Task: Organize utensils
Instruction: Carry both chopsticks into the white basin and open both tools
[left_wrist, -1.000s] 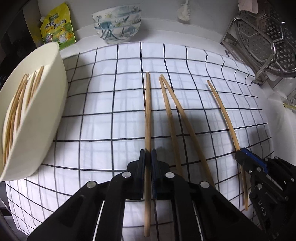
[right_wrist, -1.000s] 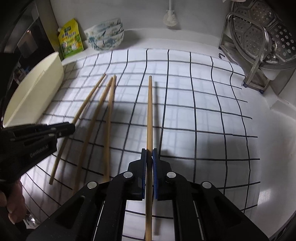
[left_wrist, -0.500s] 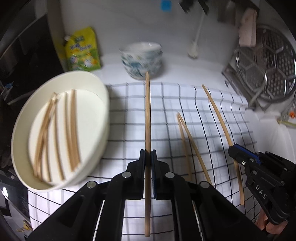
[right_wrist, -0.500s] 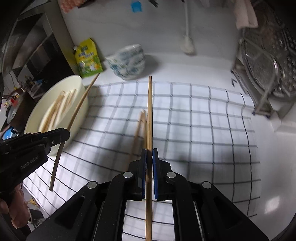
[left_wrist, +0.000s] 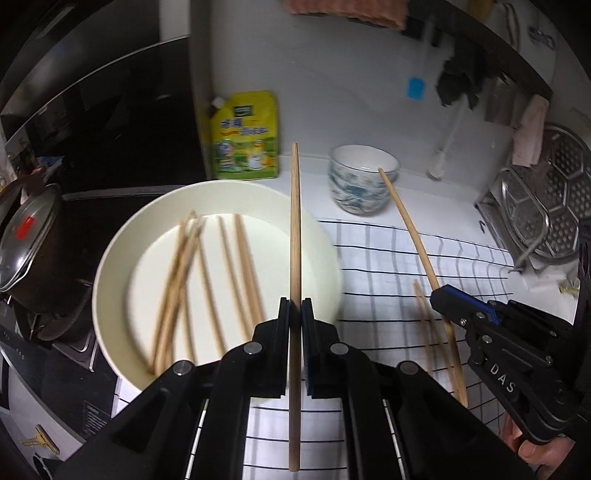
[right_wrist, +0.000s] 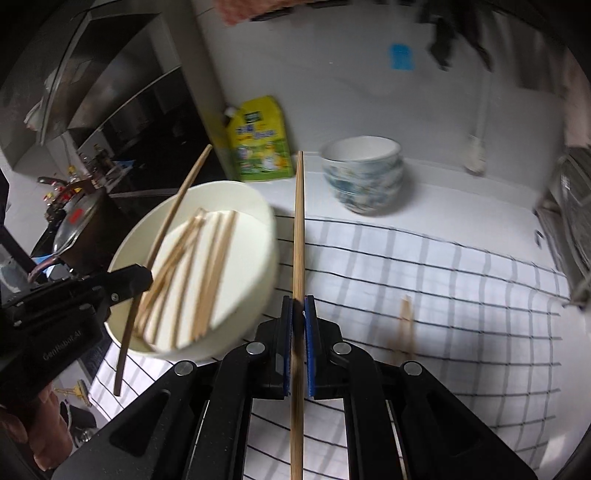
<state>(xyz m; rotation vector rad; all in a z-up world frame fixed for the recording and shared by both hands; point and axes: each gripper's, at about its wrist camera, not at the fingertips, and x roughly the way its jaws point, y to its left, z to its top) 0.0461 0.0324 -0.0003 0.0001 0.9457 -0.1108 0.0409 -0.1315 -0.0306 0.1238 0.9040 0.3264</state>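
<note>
My left gripper (left_wrist: 295, 306) is shut on a wooden chopstick (left_wrist: 294, 229) that hangs in the air over the right rim of a cream bowl (left_wrist: 122, 236). Several chopsticks (left_wrist: 192, 280) lie inside that bowl. My right gripper (right_wrist: 298, 306) is shut on a second chopstick (right_wrist: 298, 229), held above the checked cloth (right_wrist: 443, 280) just right of the bowl (right_wrist: 258, 206). Each gripper shows in the other's view: the right one (left_wrist: 437, 295) with its chopstick (left_wrist: 410, 229), the left one (right_wrist: 146, 275) with its chopstick (right_wrist: 173, 214). Two chopsticks (left_wrist: 424, 317) still lie on the cloth (left_wrist: 406, 258).
A stack of patterned bowls (left_wrist: 360, 181) and a yellow-green pouch (left_wrist: 243, 136) stand at the back wall. A metal steamer rack (left_wrist: 543, 214) is at the right. A lidded pot (left_wrist: 26, 236) sits on the dark stove at the left.
Both grippers have lifted their chopsticks off the cloth and carried them up and left toward the cream bowl, which now fills the left of both views.
</note>
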